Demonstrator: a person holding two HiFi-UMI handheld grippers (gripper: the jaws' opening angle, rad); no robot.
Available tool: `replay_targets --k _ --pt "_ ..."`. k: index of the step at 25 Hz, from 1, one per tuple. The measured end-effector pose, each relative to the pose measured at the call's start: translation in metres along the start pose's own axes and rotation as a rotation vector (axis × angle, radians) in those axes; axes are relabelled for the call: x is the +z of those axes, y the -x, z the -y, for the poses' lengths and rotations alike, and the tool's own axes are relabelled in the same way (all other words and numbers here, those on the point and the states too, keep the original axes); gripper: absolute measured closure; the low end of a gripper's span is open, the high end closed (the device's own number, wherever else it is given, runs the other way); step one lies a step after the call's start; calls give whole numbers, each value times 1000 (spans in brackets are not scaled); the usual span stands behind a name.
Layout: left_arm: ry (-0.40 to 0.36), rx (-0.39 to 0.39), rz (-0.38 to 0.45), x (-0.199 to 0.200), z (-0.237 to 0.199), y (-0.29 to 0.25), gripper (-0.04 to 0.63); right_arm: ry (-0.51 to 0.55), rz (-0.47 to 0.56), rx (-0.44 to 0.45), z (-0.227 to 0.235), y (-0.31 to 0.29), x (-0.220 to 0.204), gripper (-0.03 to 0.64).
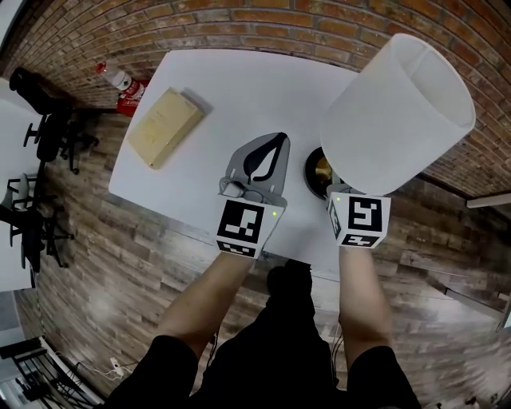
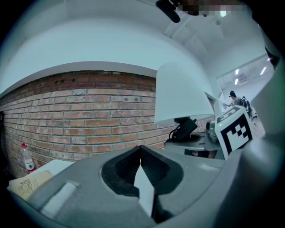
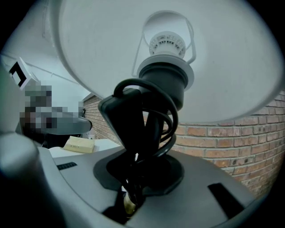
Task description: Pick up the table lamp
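Observation:
The table lamp has a wide white shade and a dark round base at the right of the white table. My right gripper is shut on the lamp's stem, where a black cord is wound just below the bulb socket. In the head view the shade hides its jaws and only its marker cube shows. My left gripper hangs over the table's middle, left of the lamp, shut and empty. From the left gripper view the shade stands to the right.
A tan flat box lies on the table's left part. A bottle and a red pack sit on the wood floor by the brick wall. Black office chairs stand at far left.

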State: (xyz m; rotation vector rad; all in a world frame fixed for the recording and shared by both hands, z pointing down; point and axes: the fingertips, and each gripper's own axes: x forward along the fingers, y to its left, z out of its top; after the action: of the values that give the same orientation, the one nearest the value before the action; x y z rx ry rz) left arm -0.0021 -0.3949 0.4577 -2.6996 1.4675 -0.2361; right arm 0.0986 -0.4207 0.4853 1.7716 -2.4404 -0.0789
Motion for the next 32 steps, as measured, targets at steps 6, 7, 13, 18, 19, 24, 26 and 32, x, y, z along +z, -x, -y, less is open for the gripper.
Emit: replay_targets --k 6,7,13,18,19,24,26,32 --pt "-21 20 -10 36 -9 26 588 32 3 45 -8 16 47 545" --pt "-21 24 -17 41 -12 30 588 34 4 51 -11 19 55 545" --pt "-14 48 -23 73 -26 54 588 37 18 78 -24 36 104 545" --pt "-28 11 -34 88 -13 75 588 52 41 99 -37 54 141 545" --pt "-33 -7 -43 90 -7 79 588 49 42 105 -40 58 146 545" --pt "5 -12 -70 99 -3 99 588 29 29 118 -53 76 159 545" --pt "20 8 -60 109 -6 105 588 34 29 117 -54 85 165 545" --pt "12 44 33 145 6 125 588 13 33 110 -47 113 181 545"
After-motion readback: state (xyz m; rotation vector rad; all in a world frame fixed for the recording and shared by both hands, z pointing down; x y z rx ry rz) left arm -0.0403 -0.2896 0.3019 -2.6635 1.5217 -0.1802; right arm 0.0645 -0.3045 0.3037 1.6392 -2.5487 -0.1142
